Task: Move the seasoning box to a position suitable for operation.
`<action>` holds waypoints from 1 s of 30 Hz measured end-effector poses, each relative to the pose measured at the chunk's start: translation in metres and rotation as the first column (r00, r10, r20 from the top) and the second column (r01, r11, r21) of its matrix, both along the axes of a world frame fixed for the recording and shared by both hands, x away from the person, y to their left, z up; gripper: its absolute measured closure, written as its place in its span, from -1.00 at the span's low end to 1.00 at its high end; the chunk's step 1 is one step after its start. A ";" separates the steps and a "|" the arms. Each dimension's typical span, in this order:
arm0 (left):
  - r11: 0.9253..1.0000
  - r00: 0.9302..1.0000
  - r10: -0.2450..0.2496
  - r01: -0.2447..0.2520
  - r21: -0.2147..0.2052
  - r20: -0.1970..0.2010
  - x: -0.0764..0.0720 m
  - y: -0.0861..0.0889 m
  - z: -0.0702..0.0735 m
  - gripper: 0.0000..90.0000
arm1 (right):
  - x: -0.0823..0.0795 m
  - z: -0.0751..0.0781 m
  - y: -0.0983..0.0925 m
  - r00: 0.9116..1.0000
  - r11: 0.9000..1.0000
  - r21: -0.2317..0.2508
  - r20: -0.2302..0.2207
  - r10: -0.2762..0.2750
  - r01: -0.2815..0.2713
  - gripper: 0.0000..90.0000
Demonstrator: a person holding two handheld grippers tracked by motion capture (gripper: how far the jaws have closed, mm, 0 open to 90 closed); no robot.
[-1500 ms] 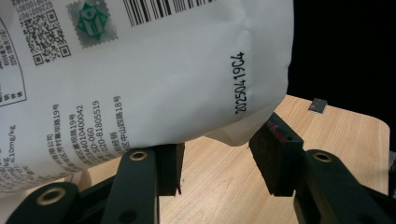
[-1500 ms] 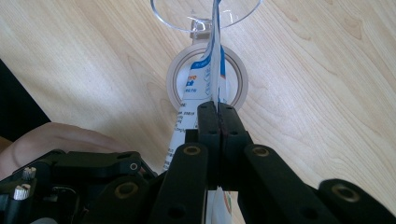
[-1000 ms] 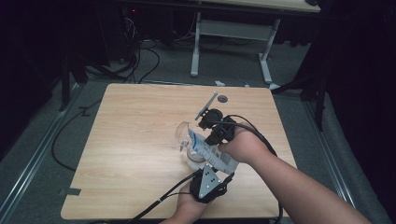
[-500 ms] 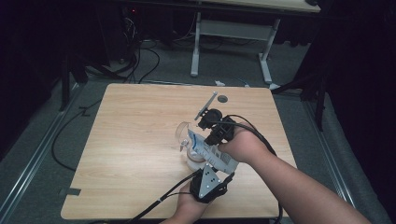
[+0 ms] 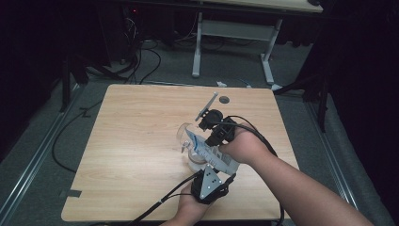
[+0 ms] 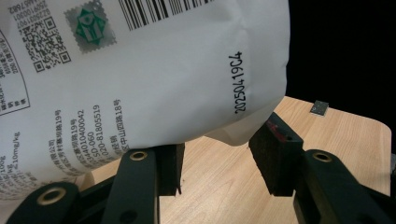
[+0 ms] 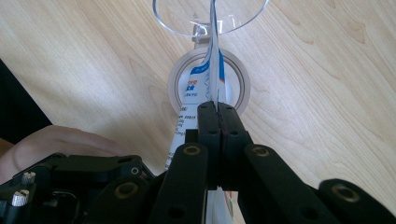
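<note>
- The clear glass (image 5: 186, 135) stood near the middle of the table (image 5: 131, 141), at the left of the cluster in the high view. In the right gripper view its rim (image 7: 210, 16) lay just beyond the pouch's top edge. It looked thin-walled, hard and slick, so likely fragile and easy to tip; nothing held it.
- The white printed pouch (image 5: 211, 153) hung tilted over the glass, between the two grippers. Its wall puckered and bulged in the left gripper view (image 6: 154, 79), which suggested soft, pliable film with loose contents that could shift its weight. The flat sealed edges seemed the safest places to pinch, as the belly would probably sag or slip.
- The left gripper (image 6: 217, 163) sat at the near table edge under the pouch's lower corner, jaws standing partly apart. One pad (image 6: 170, 165) lay against the film, but the other (image 6: 275, 158) stood clear, so it gripped nothing.
- The right gripper (image 7: 218, 112) was clamped tight on the pouch's thin edge, pads pressed together with the film between them, carrying the pouch.
- A roll of tape (image 7: 210, 84) lay flat on the table below the pouch.
</note>
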State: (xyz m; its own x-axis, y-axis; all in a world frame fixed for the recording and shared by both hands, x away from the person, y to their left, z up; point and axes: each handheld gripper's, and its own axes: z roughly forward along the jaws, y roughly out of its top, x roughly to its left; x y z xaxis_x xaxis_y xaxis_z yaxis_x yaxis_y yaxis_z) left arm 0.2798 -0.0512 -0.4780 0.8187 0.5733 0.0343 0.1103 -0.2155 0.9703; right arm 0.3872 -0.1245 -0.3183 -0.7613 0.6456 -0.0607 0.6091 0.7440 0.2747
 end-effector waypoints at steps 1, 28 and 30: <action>1.000 1.000 0.000 0.000 0.000 0.000 0.000 0.000 0.000 0.26 | 0.000 0.000 0.000 1.000 1.000 0.002 -0.002 -0.001 0.001 1.00; 1.000 1.000 -0.001 0.001 -0.013 0.005 0.000 -0.001 0.002 0.26 | -0.001 0.003 0.000 1.000 1.000 0.010 0.009 0.005 -0.005 1.00; 1.000 1.000 -0.001 0.001 -0.016 0.004 0.000 -0.001 0.002 0.26 | -0.001 0.003 0.000 1.000 1.000 0.008 0.011 0.003 -0.003 1.00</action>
State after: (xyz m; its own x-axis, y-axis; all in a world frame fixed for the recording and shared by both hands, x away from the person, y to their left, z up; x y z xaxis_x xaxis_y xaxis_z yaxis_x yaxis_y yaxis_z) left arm 0.2800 -0.0520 -0.4759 0.8189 0.5732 0.0288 0.1059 -0.2003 0.9740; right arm 0.3863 -0.1248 -0.3156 -0.7625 0.6439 -0.0633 0.6040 0.7434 0.2874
